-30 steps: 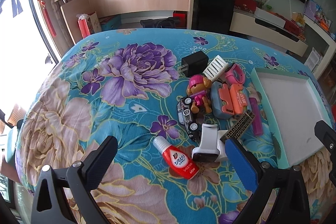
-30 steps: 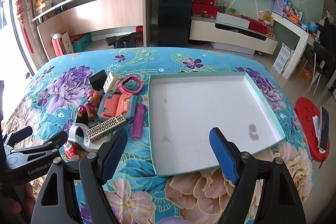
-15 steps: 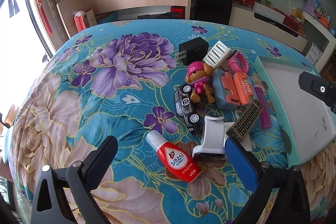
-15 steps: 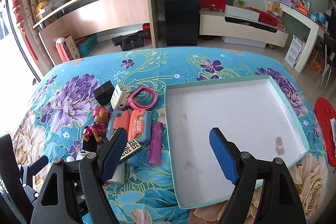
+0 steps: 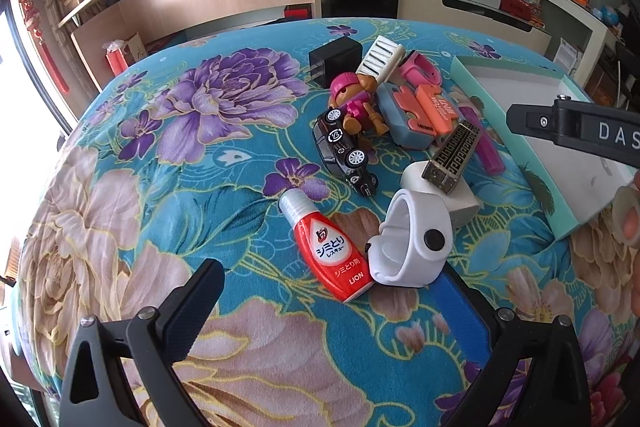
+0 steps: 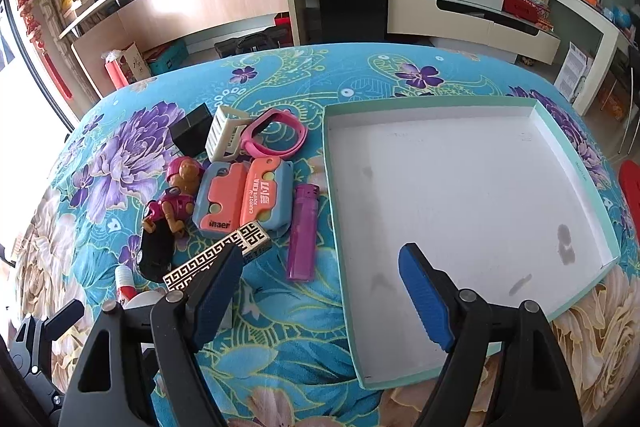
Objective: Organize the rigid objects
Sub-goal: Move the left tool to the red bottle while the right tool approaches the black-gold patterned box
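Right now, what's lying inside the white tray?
Nothing: the tray shows only bare white floor with dark stains. Its near-left corner is hidden behind the right tongs.

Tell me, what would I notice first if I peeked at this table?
A jumble of toys and bits lies heaped on the flowery blue cloth: a pink puppy figure, a black toy car and a red bottle nearest the left gripper. Right beside the heap sits a big empty white tray, with the right gripper open at its near corner.
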The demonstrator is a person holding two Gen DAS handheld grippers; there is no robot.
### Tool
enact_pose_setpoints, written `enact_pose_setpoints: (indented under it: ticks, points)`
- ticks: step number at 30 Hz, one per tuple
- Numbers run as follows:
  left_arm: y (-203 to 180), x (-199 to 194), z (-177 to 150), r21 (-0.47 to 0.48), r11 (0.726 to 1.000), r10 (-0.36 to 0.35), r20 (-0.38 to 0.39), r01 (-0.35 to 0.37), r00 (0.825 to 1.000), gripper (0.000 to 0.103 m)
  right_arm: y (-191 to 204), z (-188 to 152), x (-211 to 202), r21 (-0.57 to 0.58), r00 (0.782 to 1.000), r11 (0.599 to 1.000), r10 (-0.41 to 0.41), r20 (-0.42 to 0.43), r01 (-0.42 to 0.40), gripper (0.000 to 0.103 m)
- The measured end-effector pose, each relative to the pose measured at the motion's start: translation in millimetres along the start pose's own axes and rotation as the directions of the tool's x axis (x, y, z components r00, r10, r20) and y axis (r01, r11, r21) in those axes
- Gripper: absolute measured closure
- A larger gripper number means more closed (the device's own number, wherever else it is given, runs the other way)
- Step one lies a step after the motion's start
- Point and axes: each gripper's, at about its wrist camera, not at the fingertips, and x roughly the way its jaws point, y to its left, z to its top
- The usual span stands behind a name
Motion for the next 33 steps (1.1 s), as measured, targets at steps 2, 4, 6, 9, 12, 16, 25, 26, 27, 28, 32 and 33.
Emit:
enact_pose_setpoints:
  ticks: [2, 4, 6, 9, 12, 16, 25, 26, 27, 28, 32, 33]
  points:
    - [0.0, -0.4, -2.5, 0.015, 1.0, 0.001, -0.005, -0.001, 1.0, 0.0, 1.5, 0.3, 0.0, -0.003, 1.0, 1.0, -0.004, -0.008, 0.004, 0.022]
    - [3.6, 1.3, -3.2, 0.005, 1.0, 0.006, -0.014, -0.006, 1.0, 0.0, 1.9, 0.0, 0.7, -0.002, 1.0, 1.0, -0.005, -0.015, 0.005, 0.022]
    - [8.1, 3.5, -3.5, -0.009, 0.999, 0.035, -0.023, -0.036, 0.999, 0.0, 1.8, -1.0, 1.6, -0.001, 1.0, 1.0, -0.007, -0.018, 0.007, 0.022]
    - [16.7, 1.9, -3.9, -0.034, 0.998, 0.048, -0.025, -0.049, 0.999, 0.0, 0.4, -1.0, 2.0, 0.001, 1.0, 1.0, -0.018, -0.009, 0.018, 0.022]
    - [24.1, -8.4, -2.7, -0.053, 0.998, 0.021, 0.004, -0.021, 1.0, 0.0, 0.0, -1.2, 3.5, 0.004, 1.0, 1.0, -0.019, -0.01, 0.019, 0.022]
    - [31.5, -28.5, 3.6, -0.08, 0.997, -0.011, 0.08, 0.017, 0.997, 0.0, 1.4, -1.5, 4.9, 0.0, 1.0, 1.0, -0.019, -0.01, 0.019, 0.022]
    - [52.9, 2.8, 9.5, -0.209, 0.976, 0.058, 0.003, -0.056, 0.998, 0.0, 3.0, -2.0, 3.9, -0.003, 1.0, 1.0, -0.02, -0.002, 0.02, 0.022]
    - [52.9, 8.4, 9.1, -0.216, 0.975, 0.046, -0.01, -0.047, 0.999, 0.0, 3.3, -1.9, 4.1, -0.004, 1.0, 1.0, -0.02, -0.002, 0.02, 0.022]
    - [51.7, 12.6, 9.5, -0.218, 0.975, 0.036, -0.016, -0.038, 0.999, 0.001, 3.6, -1.9, 4.4, -0.004, 1.0, 1.0, -0.019, -0.001, 0.019, 0.022]
    - [50.5, 14.7, 10.5, -0.223, 0.975, 0.021, -0.017, -0.024, 1.0, 0.003, 3.9, -1.9, 4.8, -0.005, 1.0, 1.0, -0.018, 0.0, 0.018, 0.022]
    - [43.2, 16.3, 16.8, -0.225, 0.974, 0.006, 0.005, -0.005, 1.0, 0.009, 5.7, -2.4, 7.7, -0.01, 1.0, 1.0, -0.017, -0.008, 0.017, 0.022]
    - [42.1, 17.8, 18.1, -0.231, 0.973, 0.0, 0.003, 0.001, 1.0, 0.01, 6.6, -2.8, 8.3, -0.013, 1.0, 1.0, -0.016, -0.01, 0.016, 0.022]
